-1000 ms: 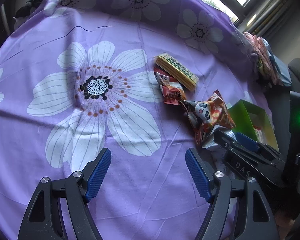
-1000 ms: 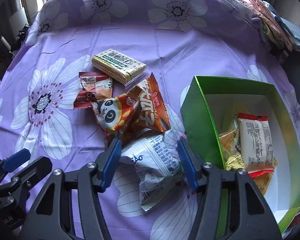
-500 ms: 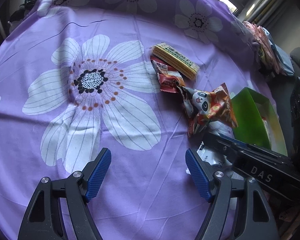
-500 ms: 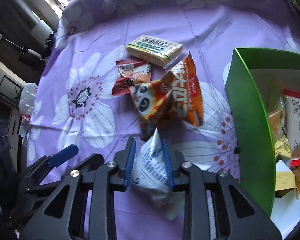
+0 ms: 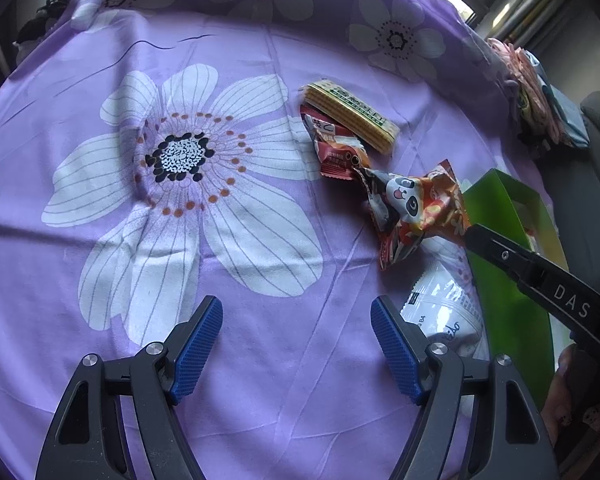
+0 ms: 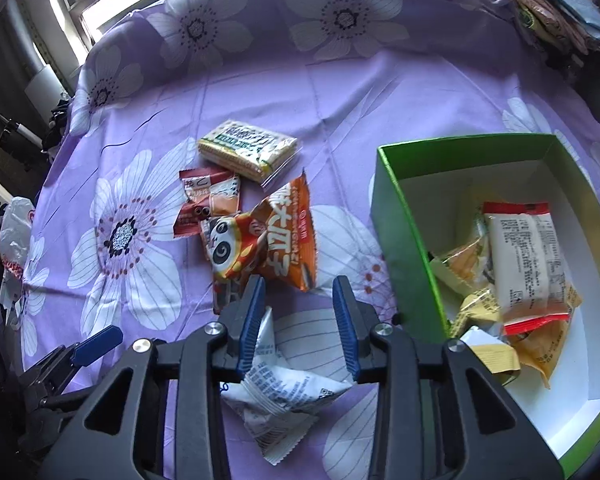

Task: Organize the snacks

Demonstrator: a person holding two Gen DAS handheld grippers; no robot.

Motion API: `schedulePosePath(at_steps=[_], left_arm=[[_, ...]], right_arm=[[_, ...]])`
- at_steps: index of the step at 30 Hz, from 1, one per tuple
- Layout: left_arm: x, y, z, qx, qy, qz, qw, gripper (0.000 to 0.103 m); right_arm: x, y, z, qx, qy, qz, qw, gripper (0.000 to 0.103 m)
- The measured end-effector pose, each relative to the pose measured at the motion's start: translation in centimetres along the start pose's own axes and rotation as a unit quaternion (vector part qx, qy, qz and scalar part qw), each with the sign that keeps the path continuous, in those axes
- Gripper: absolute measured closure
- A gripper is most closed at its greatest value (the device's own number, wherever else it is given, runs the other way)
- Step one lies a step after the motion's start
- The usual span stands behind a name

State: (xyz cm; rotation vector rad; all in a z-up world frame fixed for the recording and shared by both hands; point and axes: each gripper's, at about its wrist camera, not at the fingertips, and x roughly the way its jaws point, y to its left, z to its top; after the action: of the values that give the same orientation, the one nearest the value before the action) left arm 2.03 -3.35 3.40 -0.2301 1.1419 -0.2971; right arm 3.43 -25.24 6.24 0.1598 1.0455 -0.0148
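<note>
On the desk (image 6: 340, 92), the wafer pack (image 6: 247, 149) is set farthest back. The small sachet (image 6: 206, 205) is laid just before it, touching the panda bag (image 6: 260, 240). The white packet (image 6: 284, 392) is found nearest, left of the box (image 6: 400, 240), in which several snack packets (image 6: 528, 264) are piled.

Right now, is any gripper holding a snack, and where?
Nothing gripped: the right gripper is opening, upper end of the white plastic snack packet loose between its fingers. The left gripper is empty.
</note>
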Motion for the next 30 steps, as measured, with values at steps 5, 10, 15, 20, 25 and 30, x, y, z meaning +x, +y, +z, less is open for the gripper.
schedulePosePath(at_steps=[5, 10, 15, 20, 25, 30], left_arm=[[0.3, -0.3, -0.2, 0.006, 0.006, 0.002, 1.0, 0.026], [0.4, -0.4, -0.3, 0.006, 0.01, 0.004, 0.9999, 0.026], [0.4, -0.4, -0.3, 0.006, 0.01, 0.003, 0.9999, 0.026], [0.5, -0.5, -0.5, 0.008, 0.011, 0.006, 0.9999, 0.026], [0.6, -0.6, -0.6, 0.009, 0.012, 0.007, 0.9999, 0.026], [0.6, -0.7, -0.6, 0.008, 0.013, 0.007, 0.9999, 0.026]], right_arm=[[0.0, -0.5, 0.3, -0.001, -0.009, -0.001, 1.0, 0.054], [0.7, 0.1, 0.2, -0.02, -0.004, -0.014, 1.0, 0.052], [0.9, 0.3, 0.2, -0.028, -0.005, -0.019, 0.999, 0.049], [0.9, 0.3, 0.2, -0.028, -0.005, -0.016, 0.999, 0.048], [1.2, 0.8, 0.1, -0.037, -0.003, -0.025, 0.999, 0.047], [1.6, 1.3, 0.2, -0.049, -0.002, -0.036, 0.998, 0.047]])
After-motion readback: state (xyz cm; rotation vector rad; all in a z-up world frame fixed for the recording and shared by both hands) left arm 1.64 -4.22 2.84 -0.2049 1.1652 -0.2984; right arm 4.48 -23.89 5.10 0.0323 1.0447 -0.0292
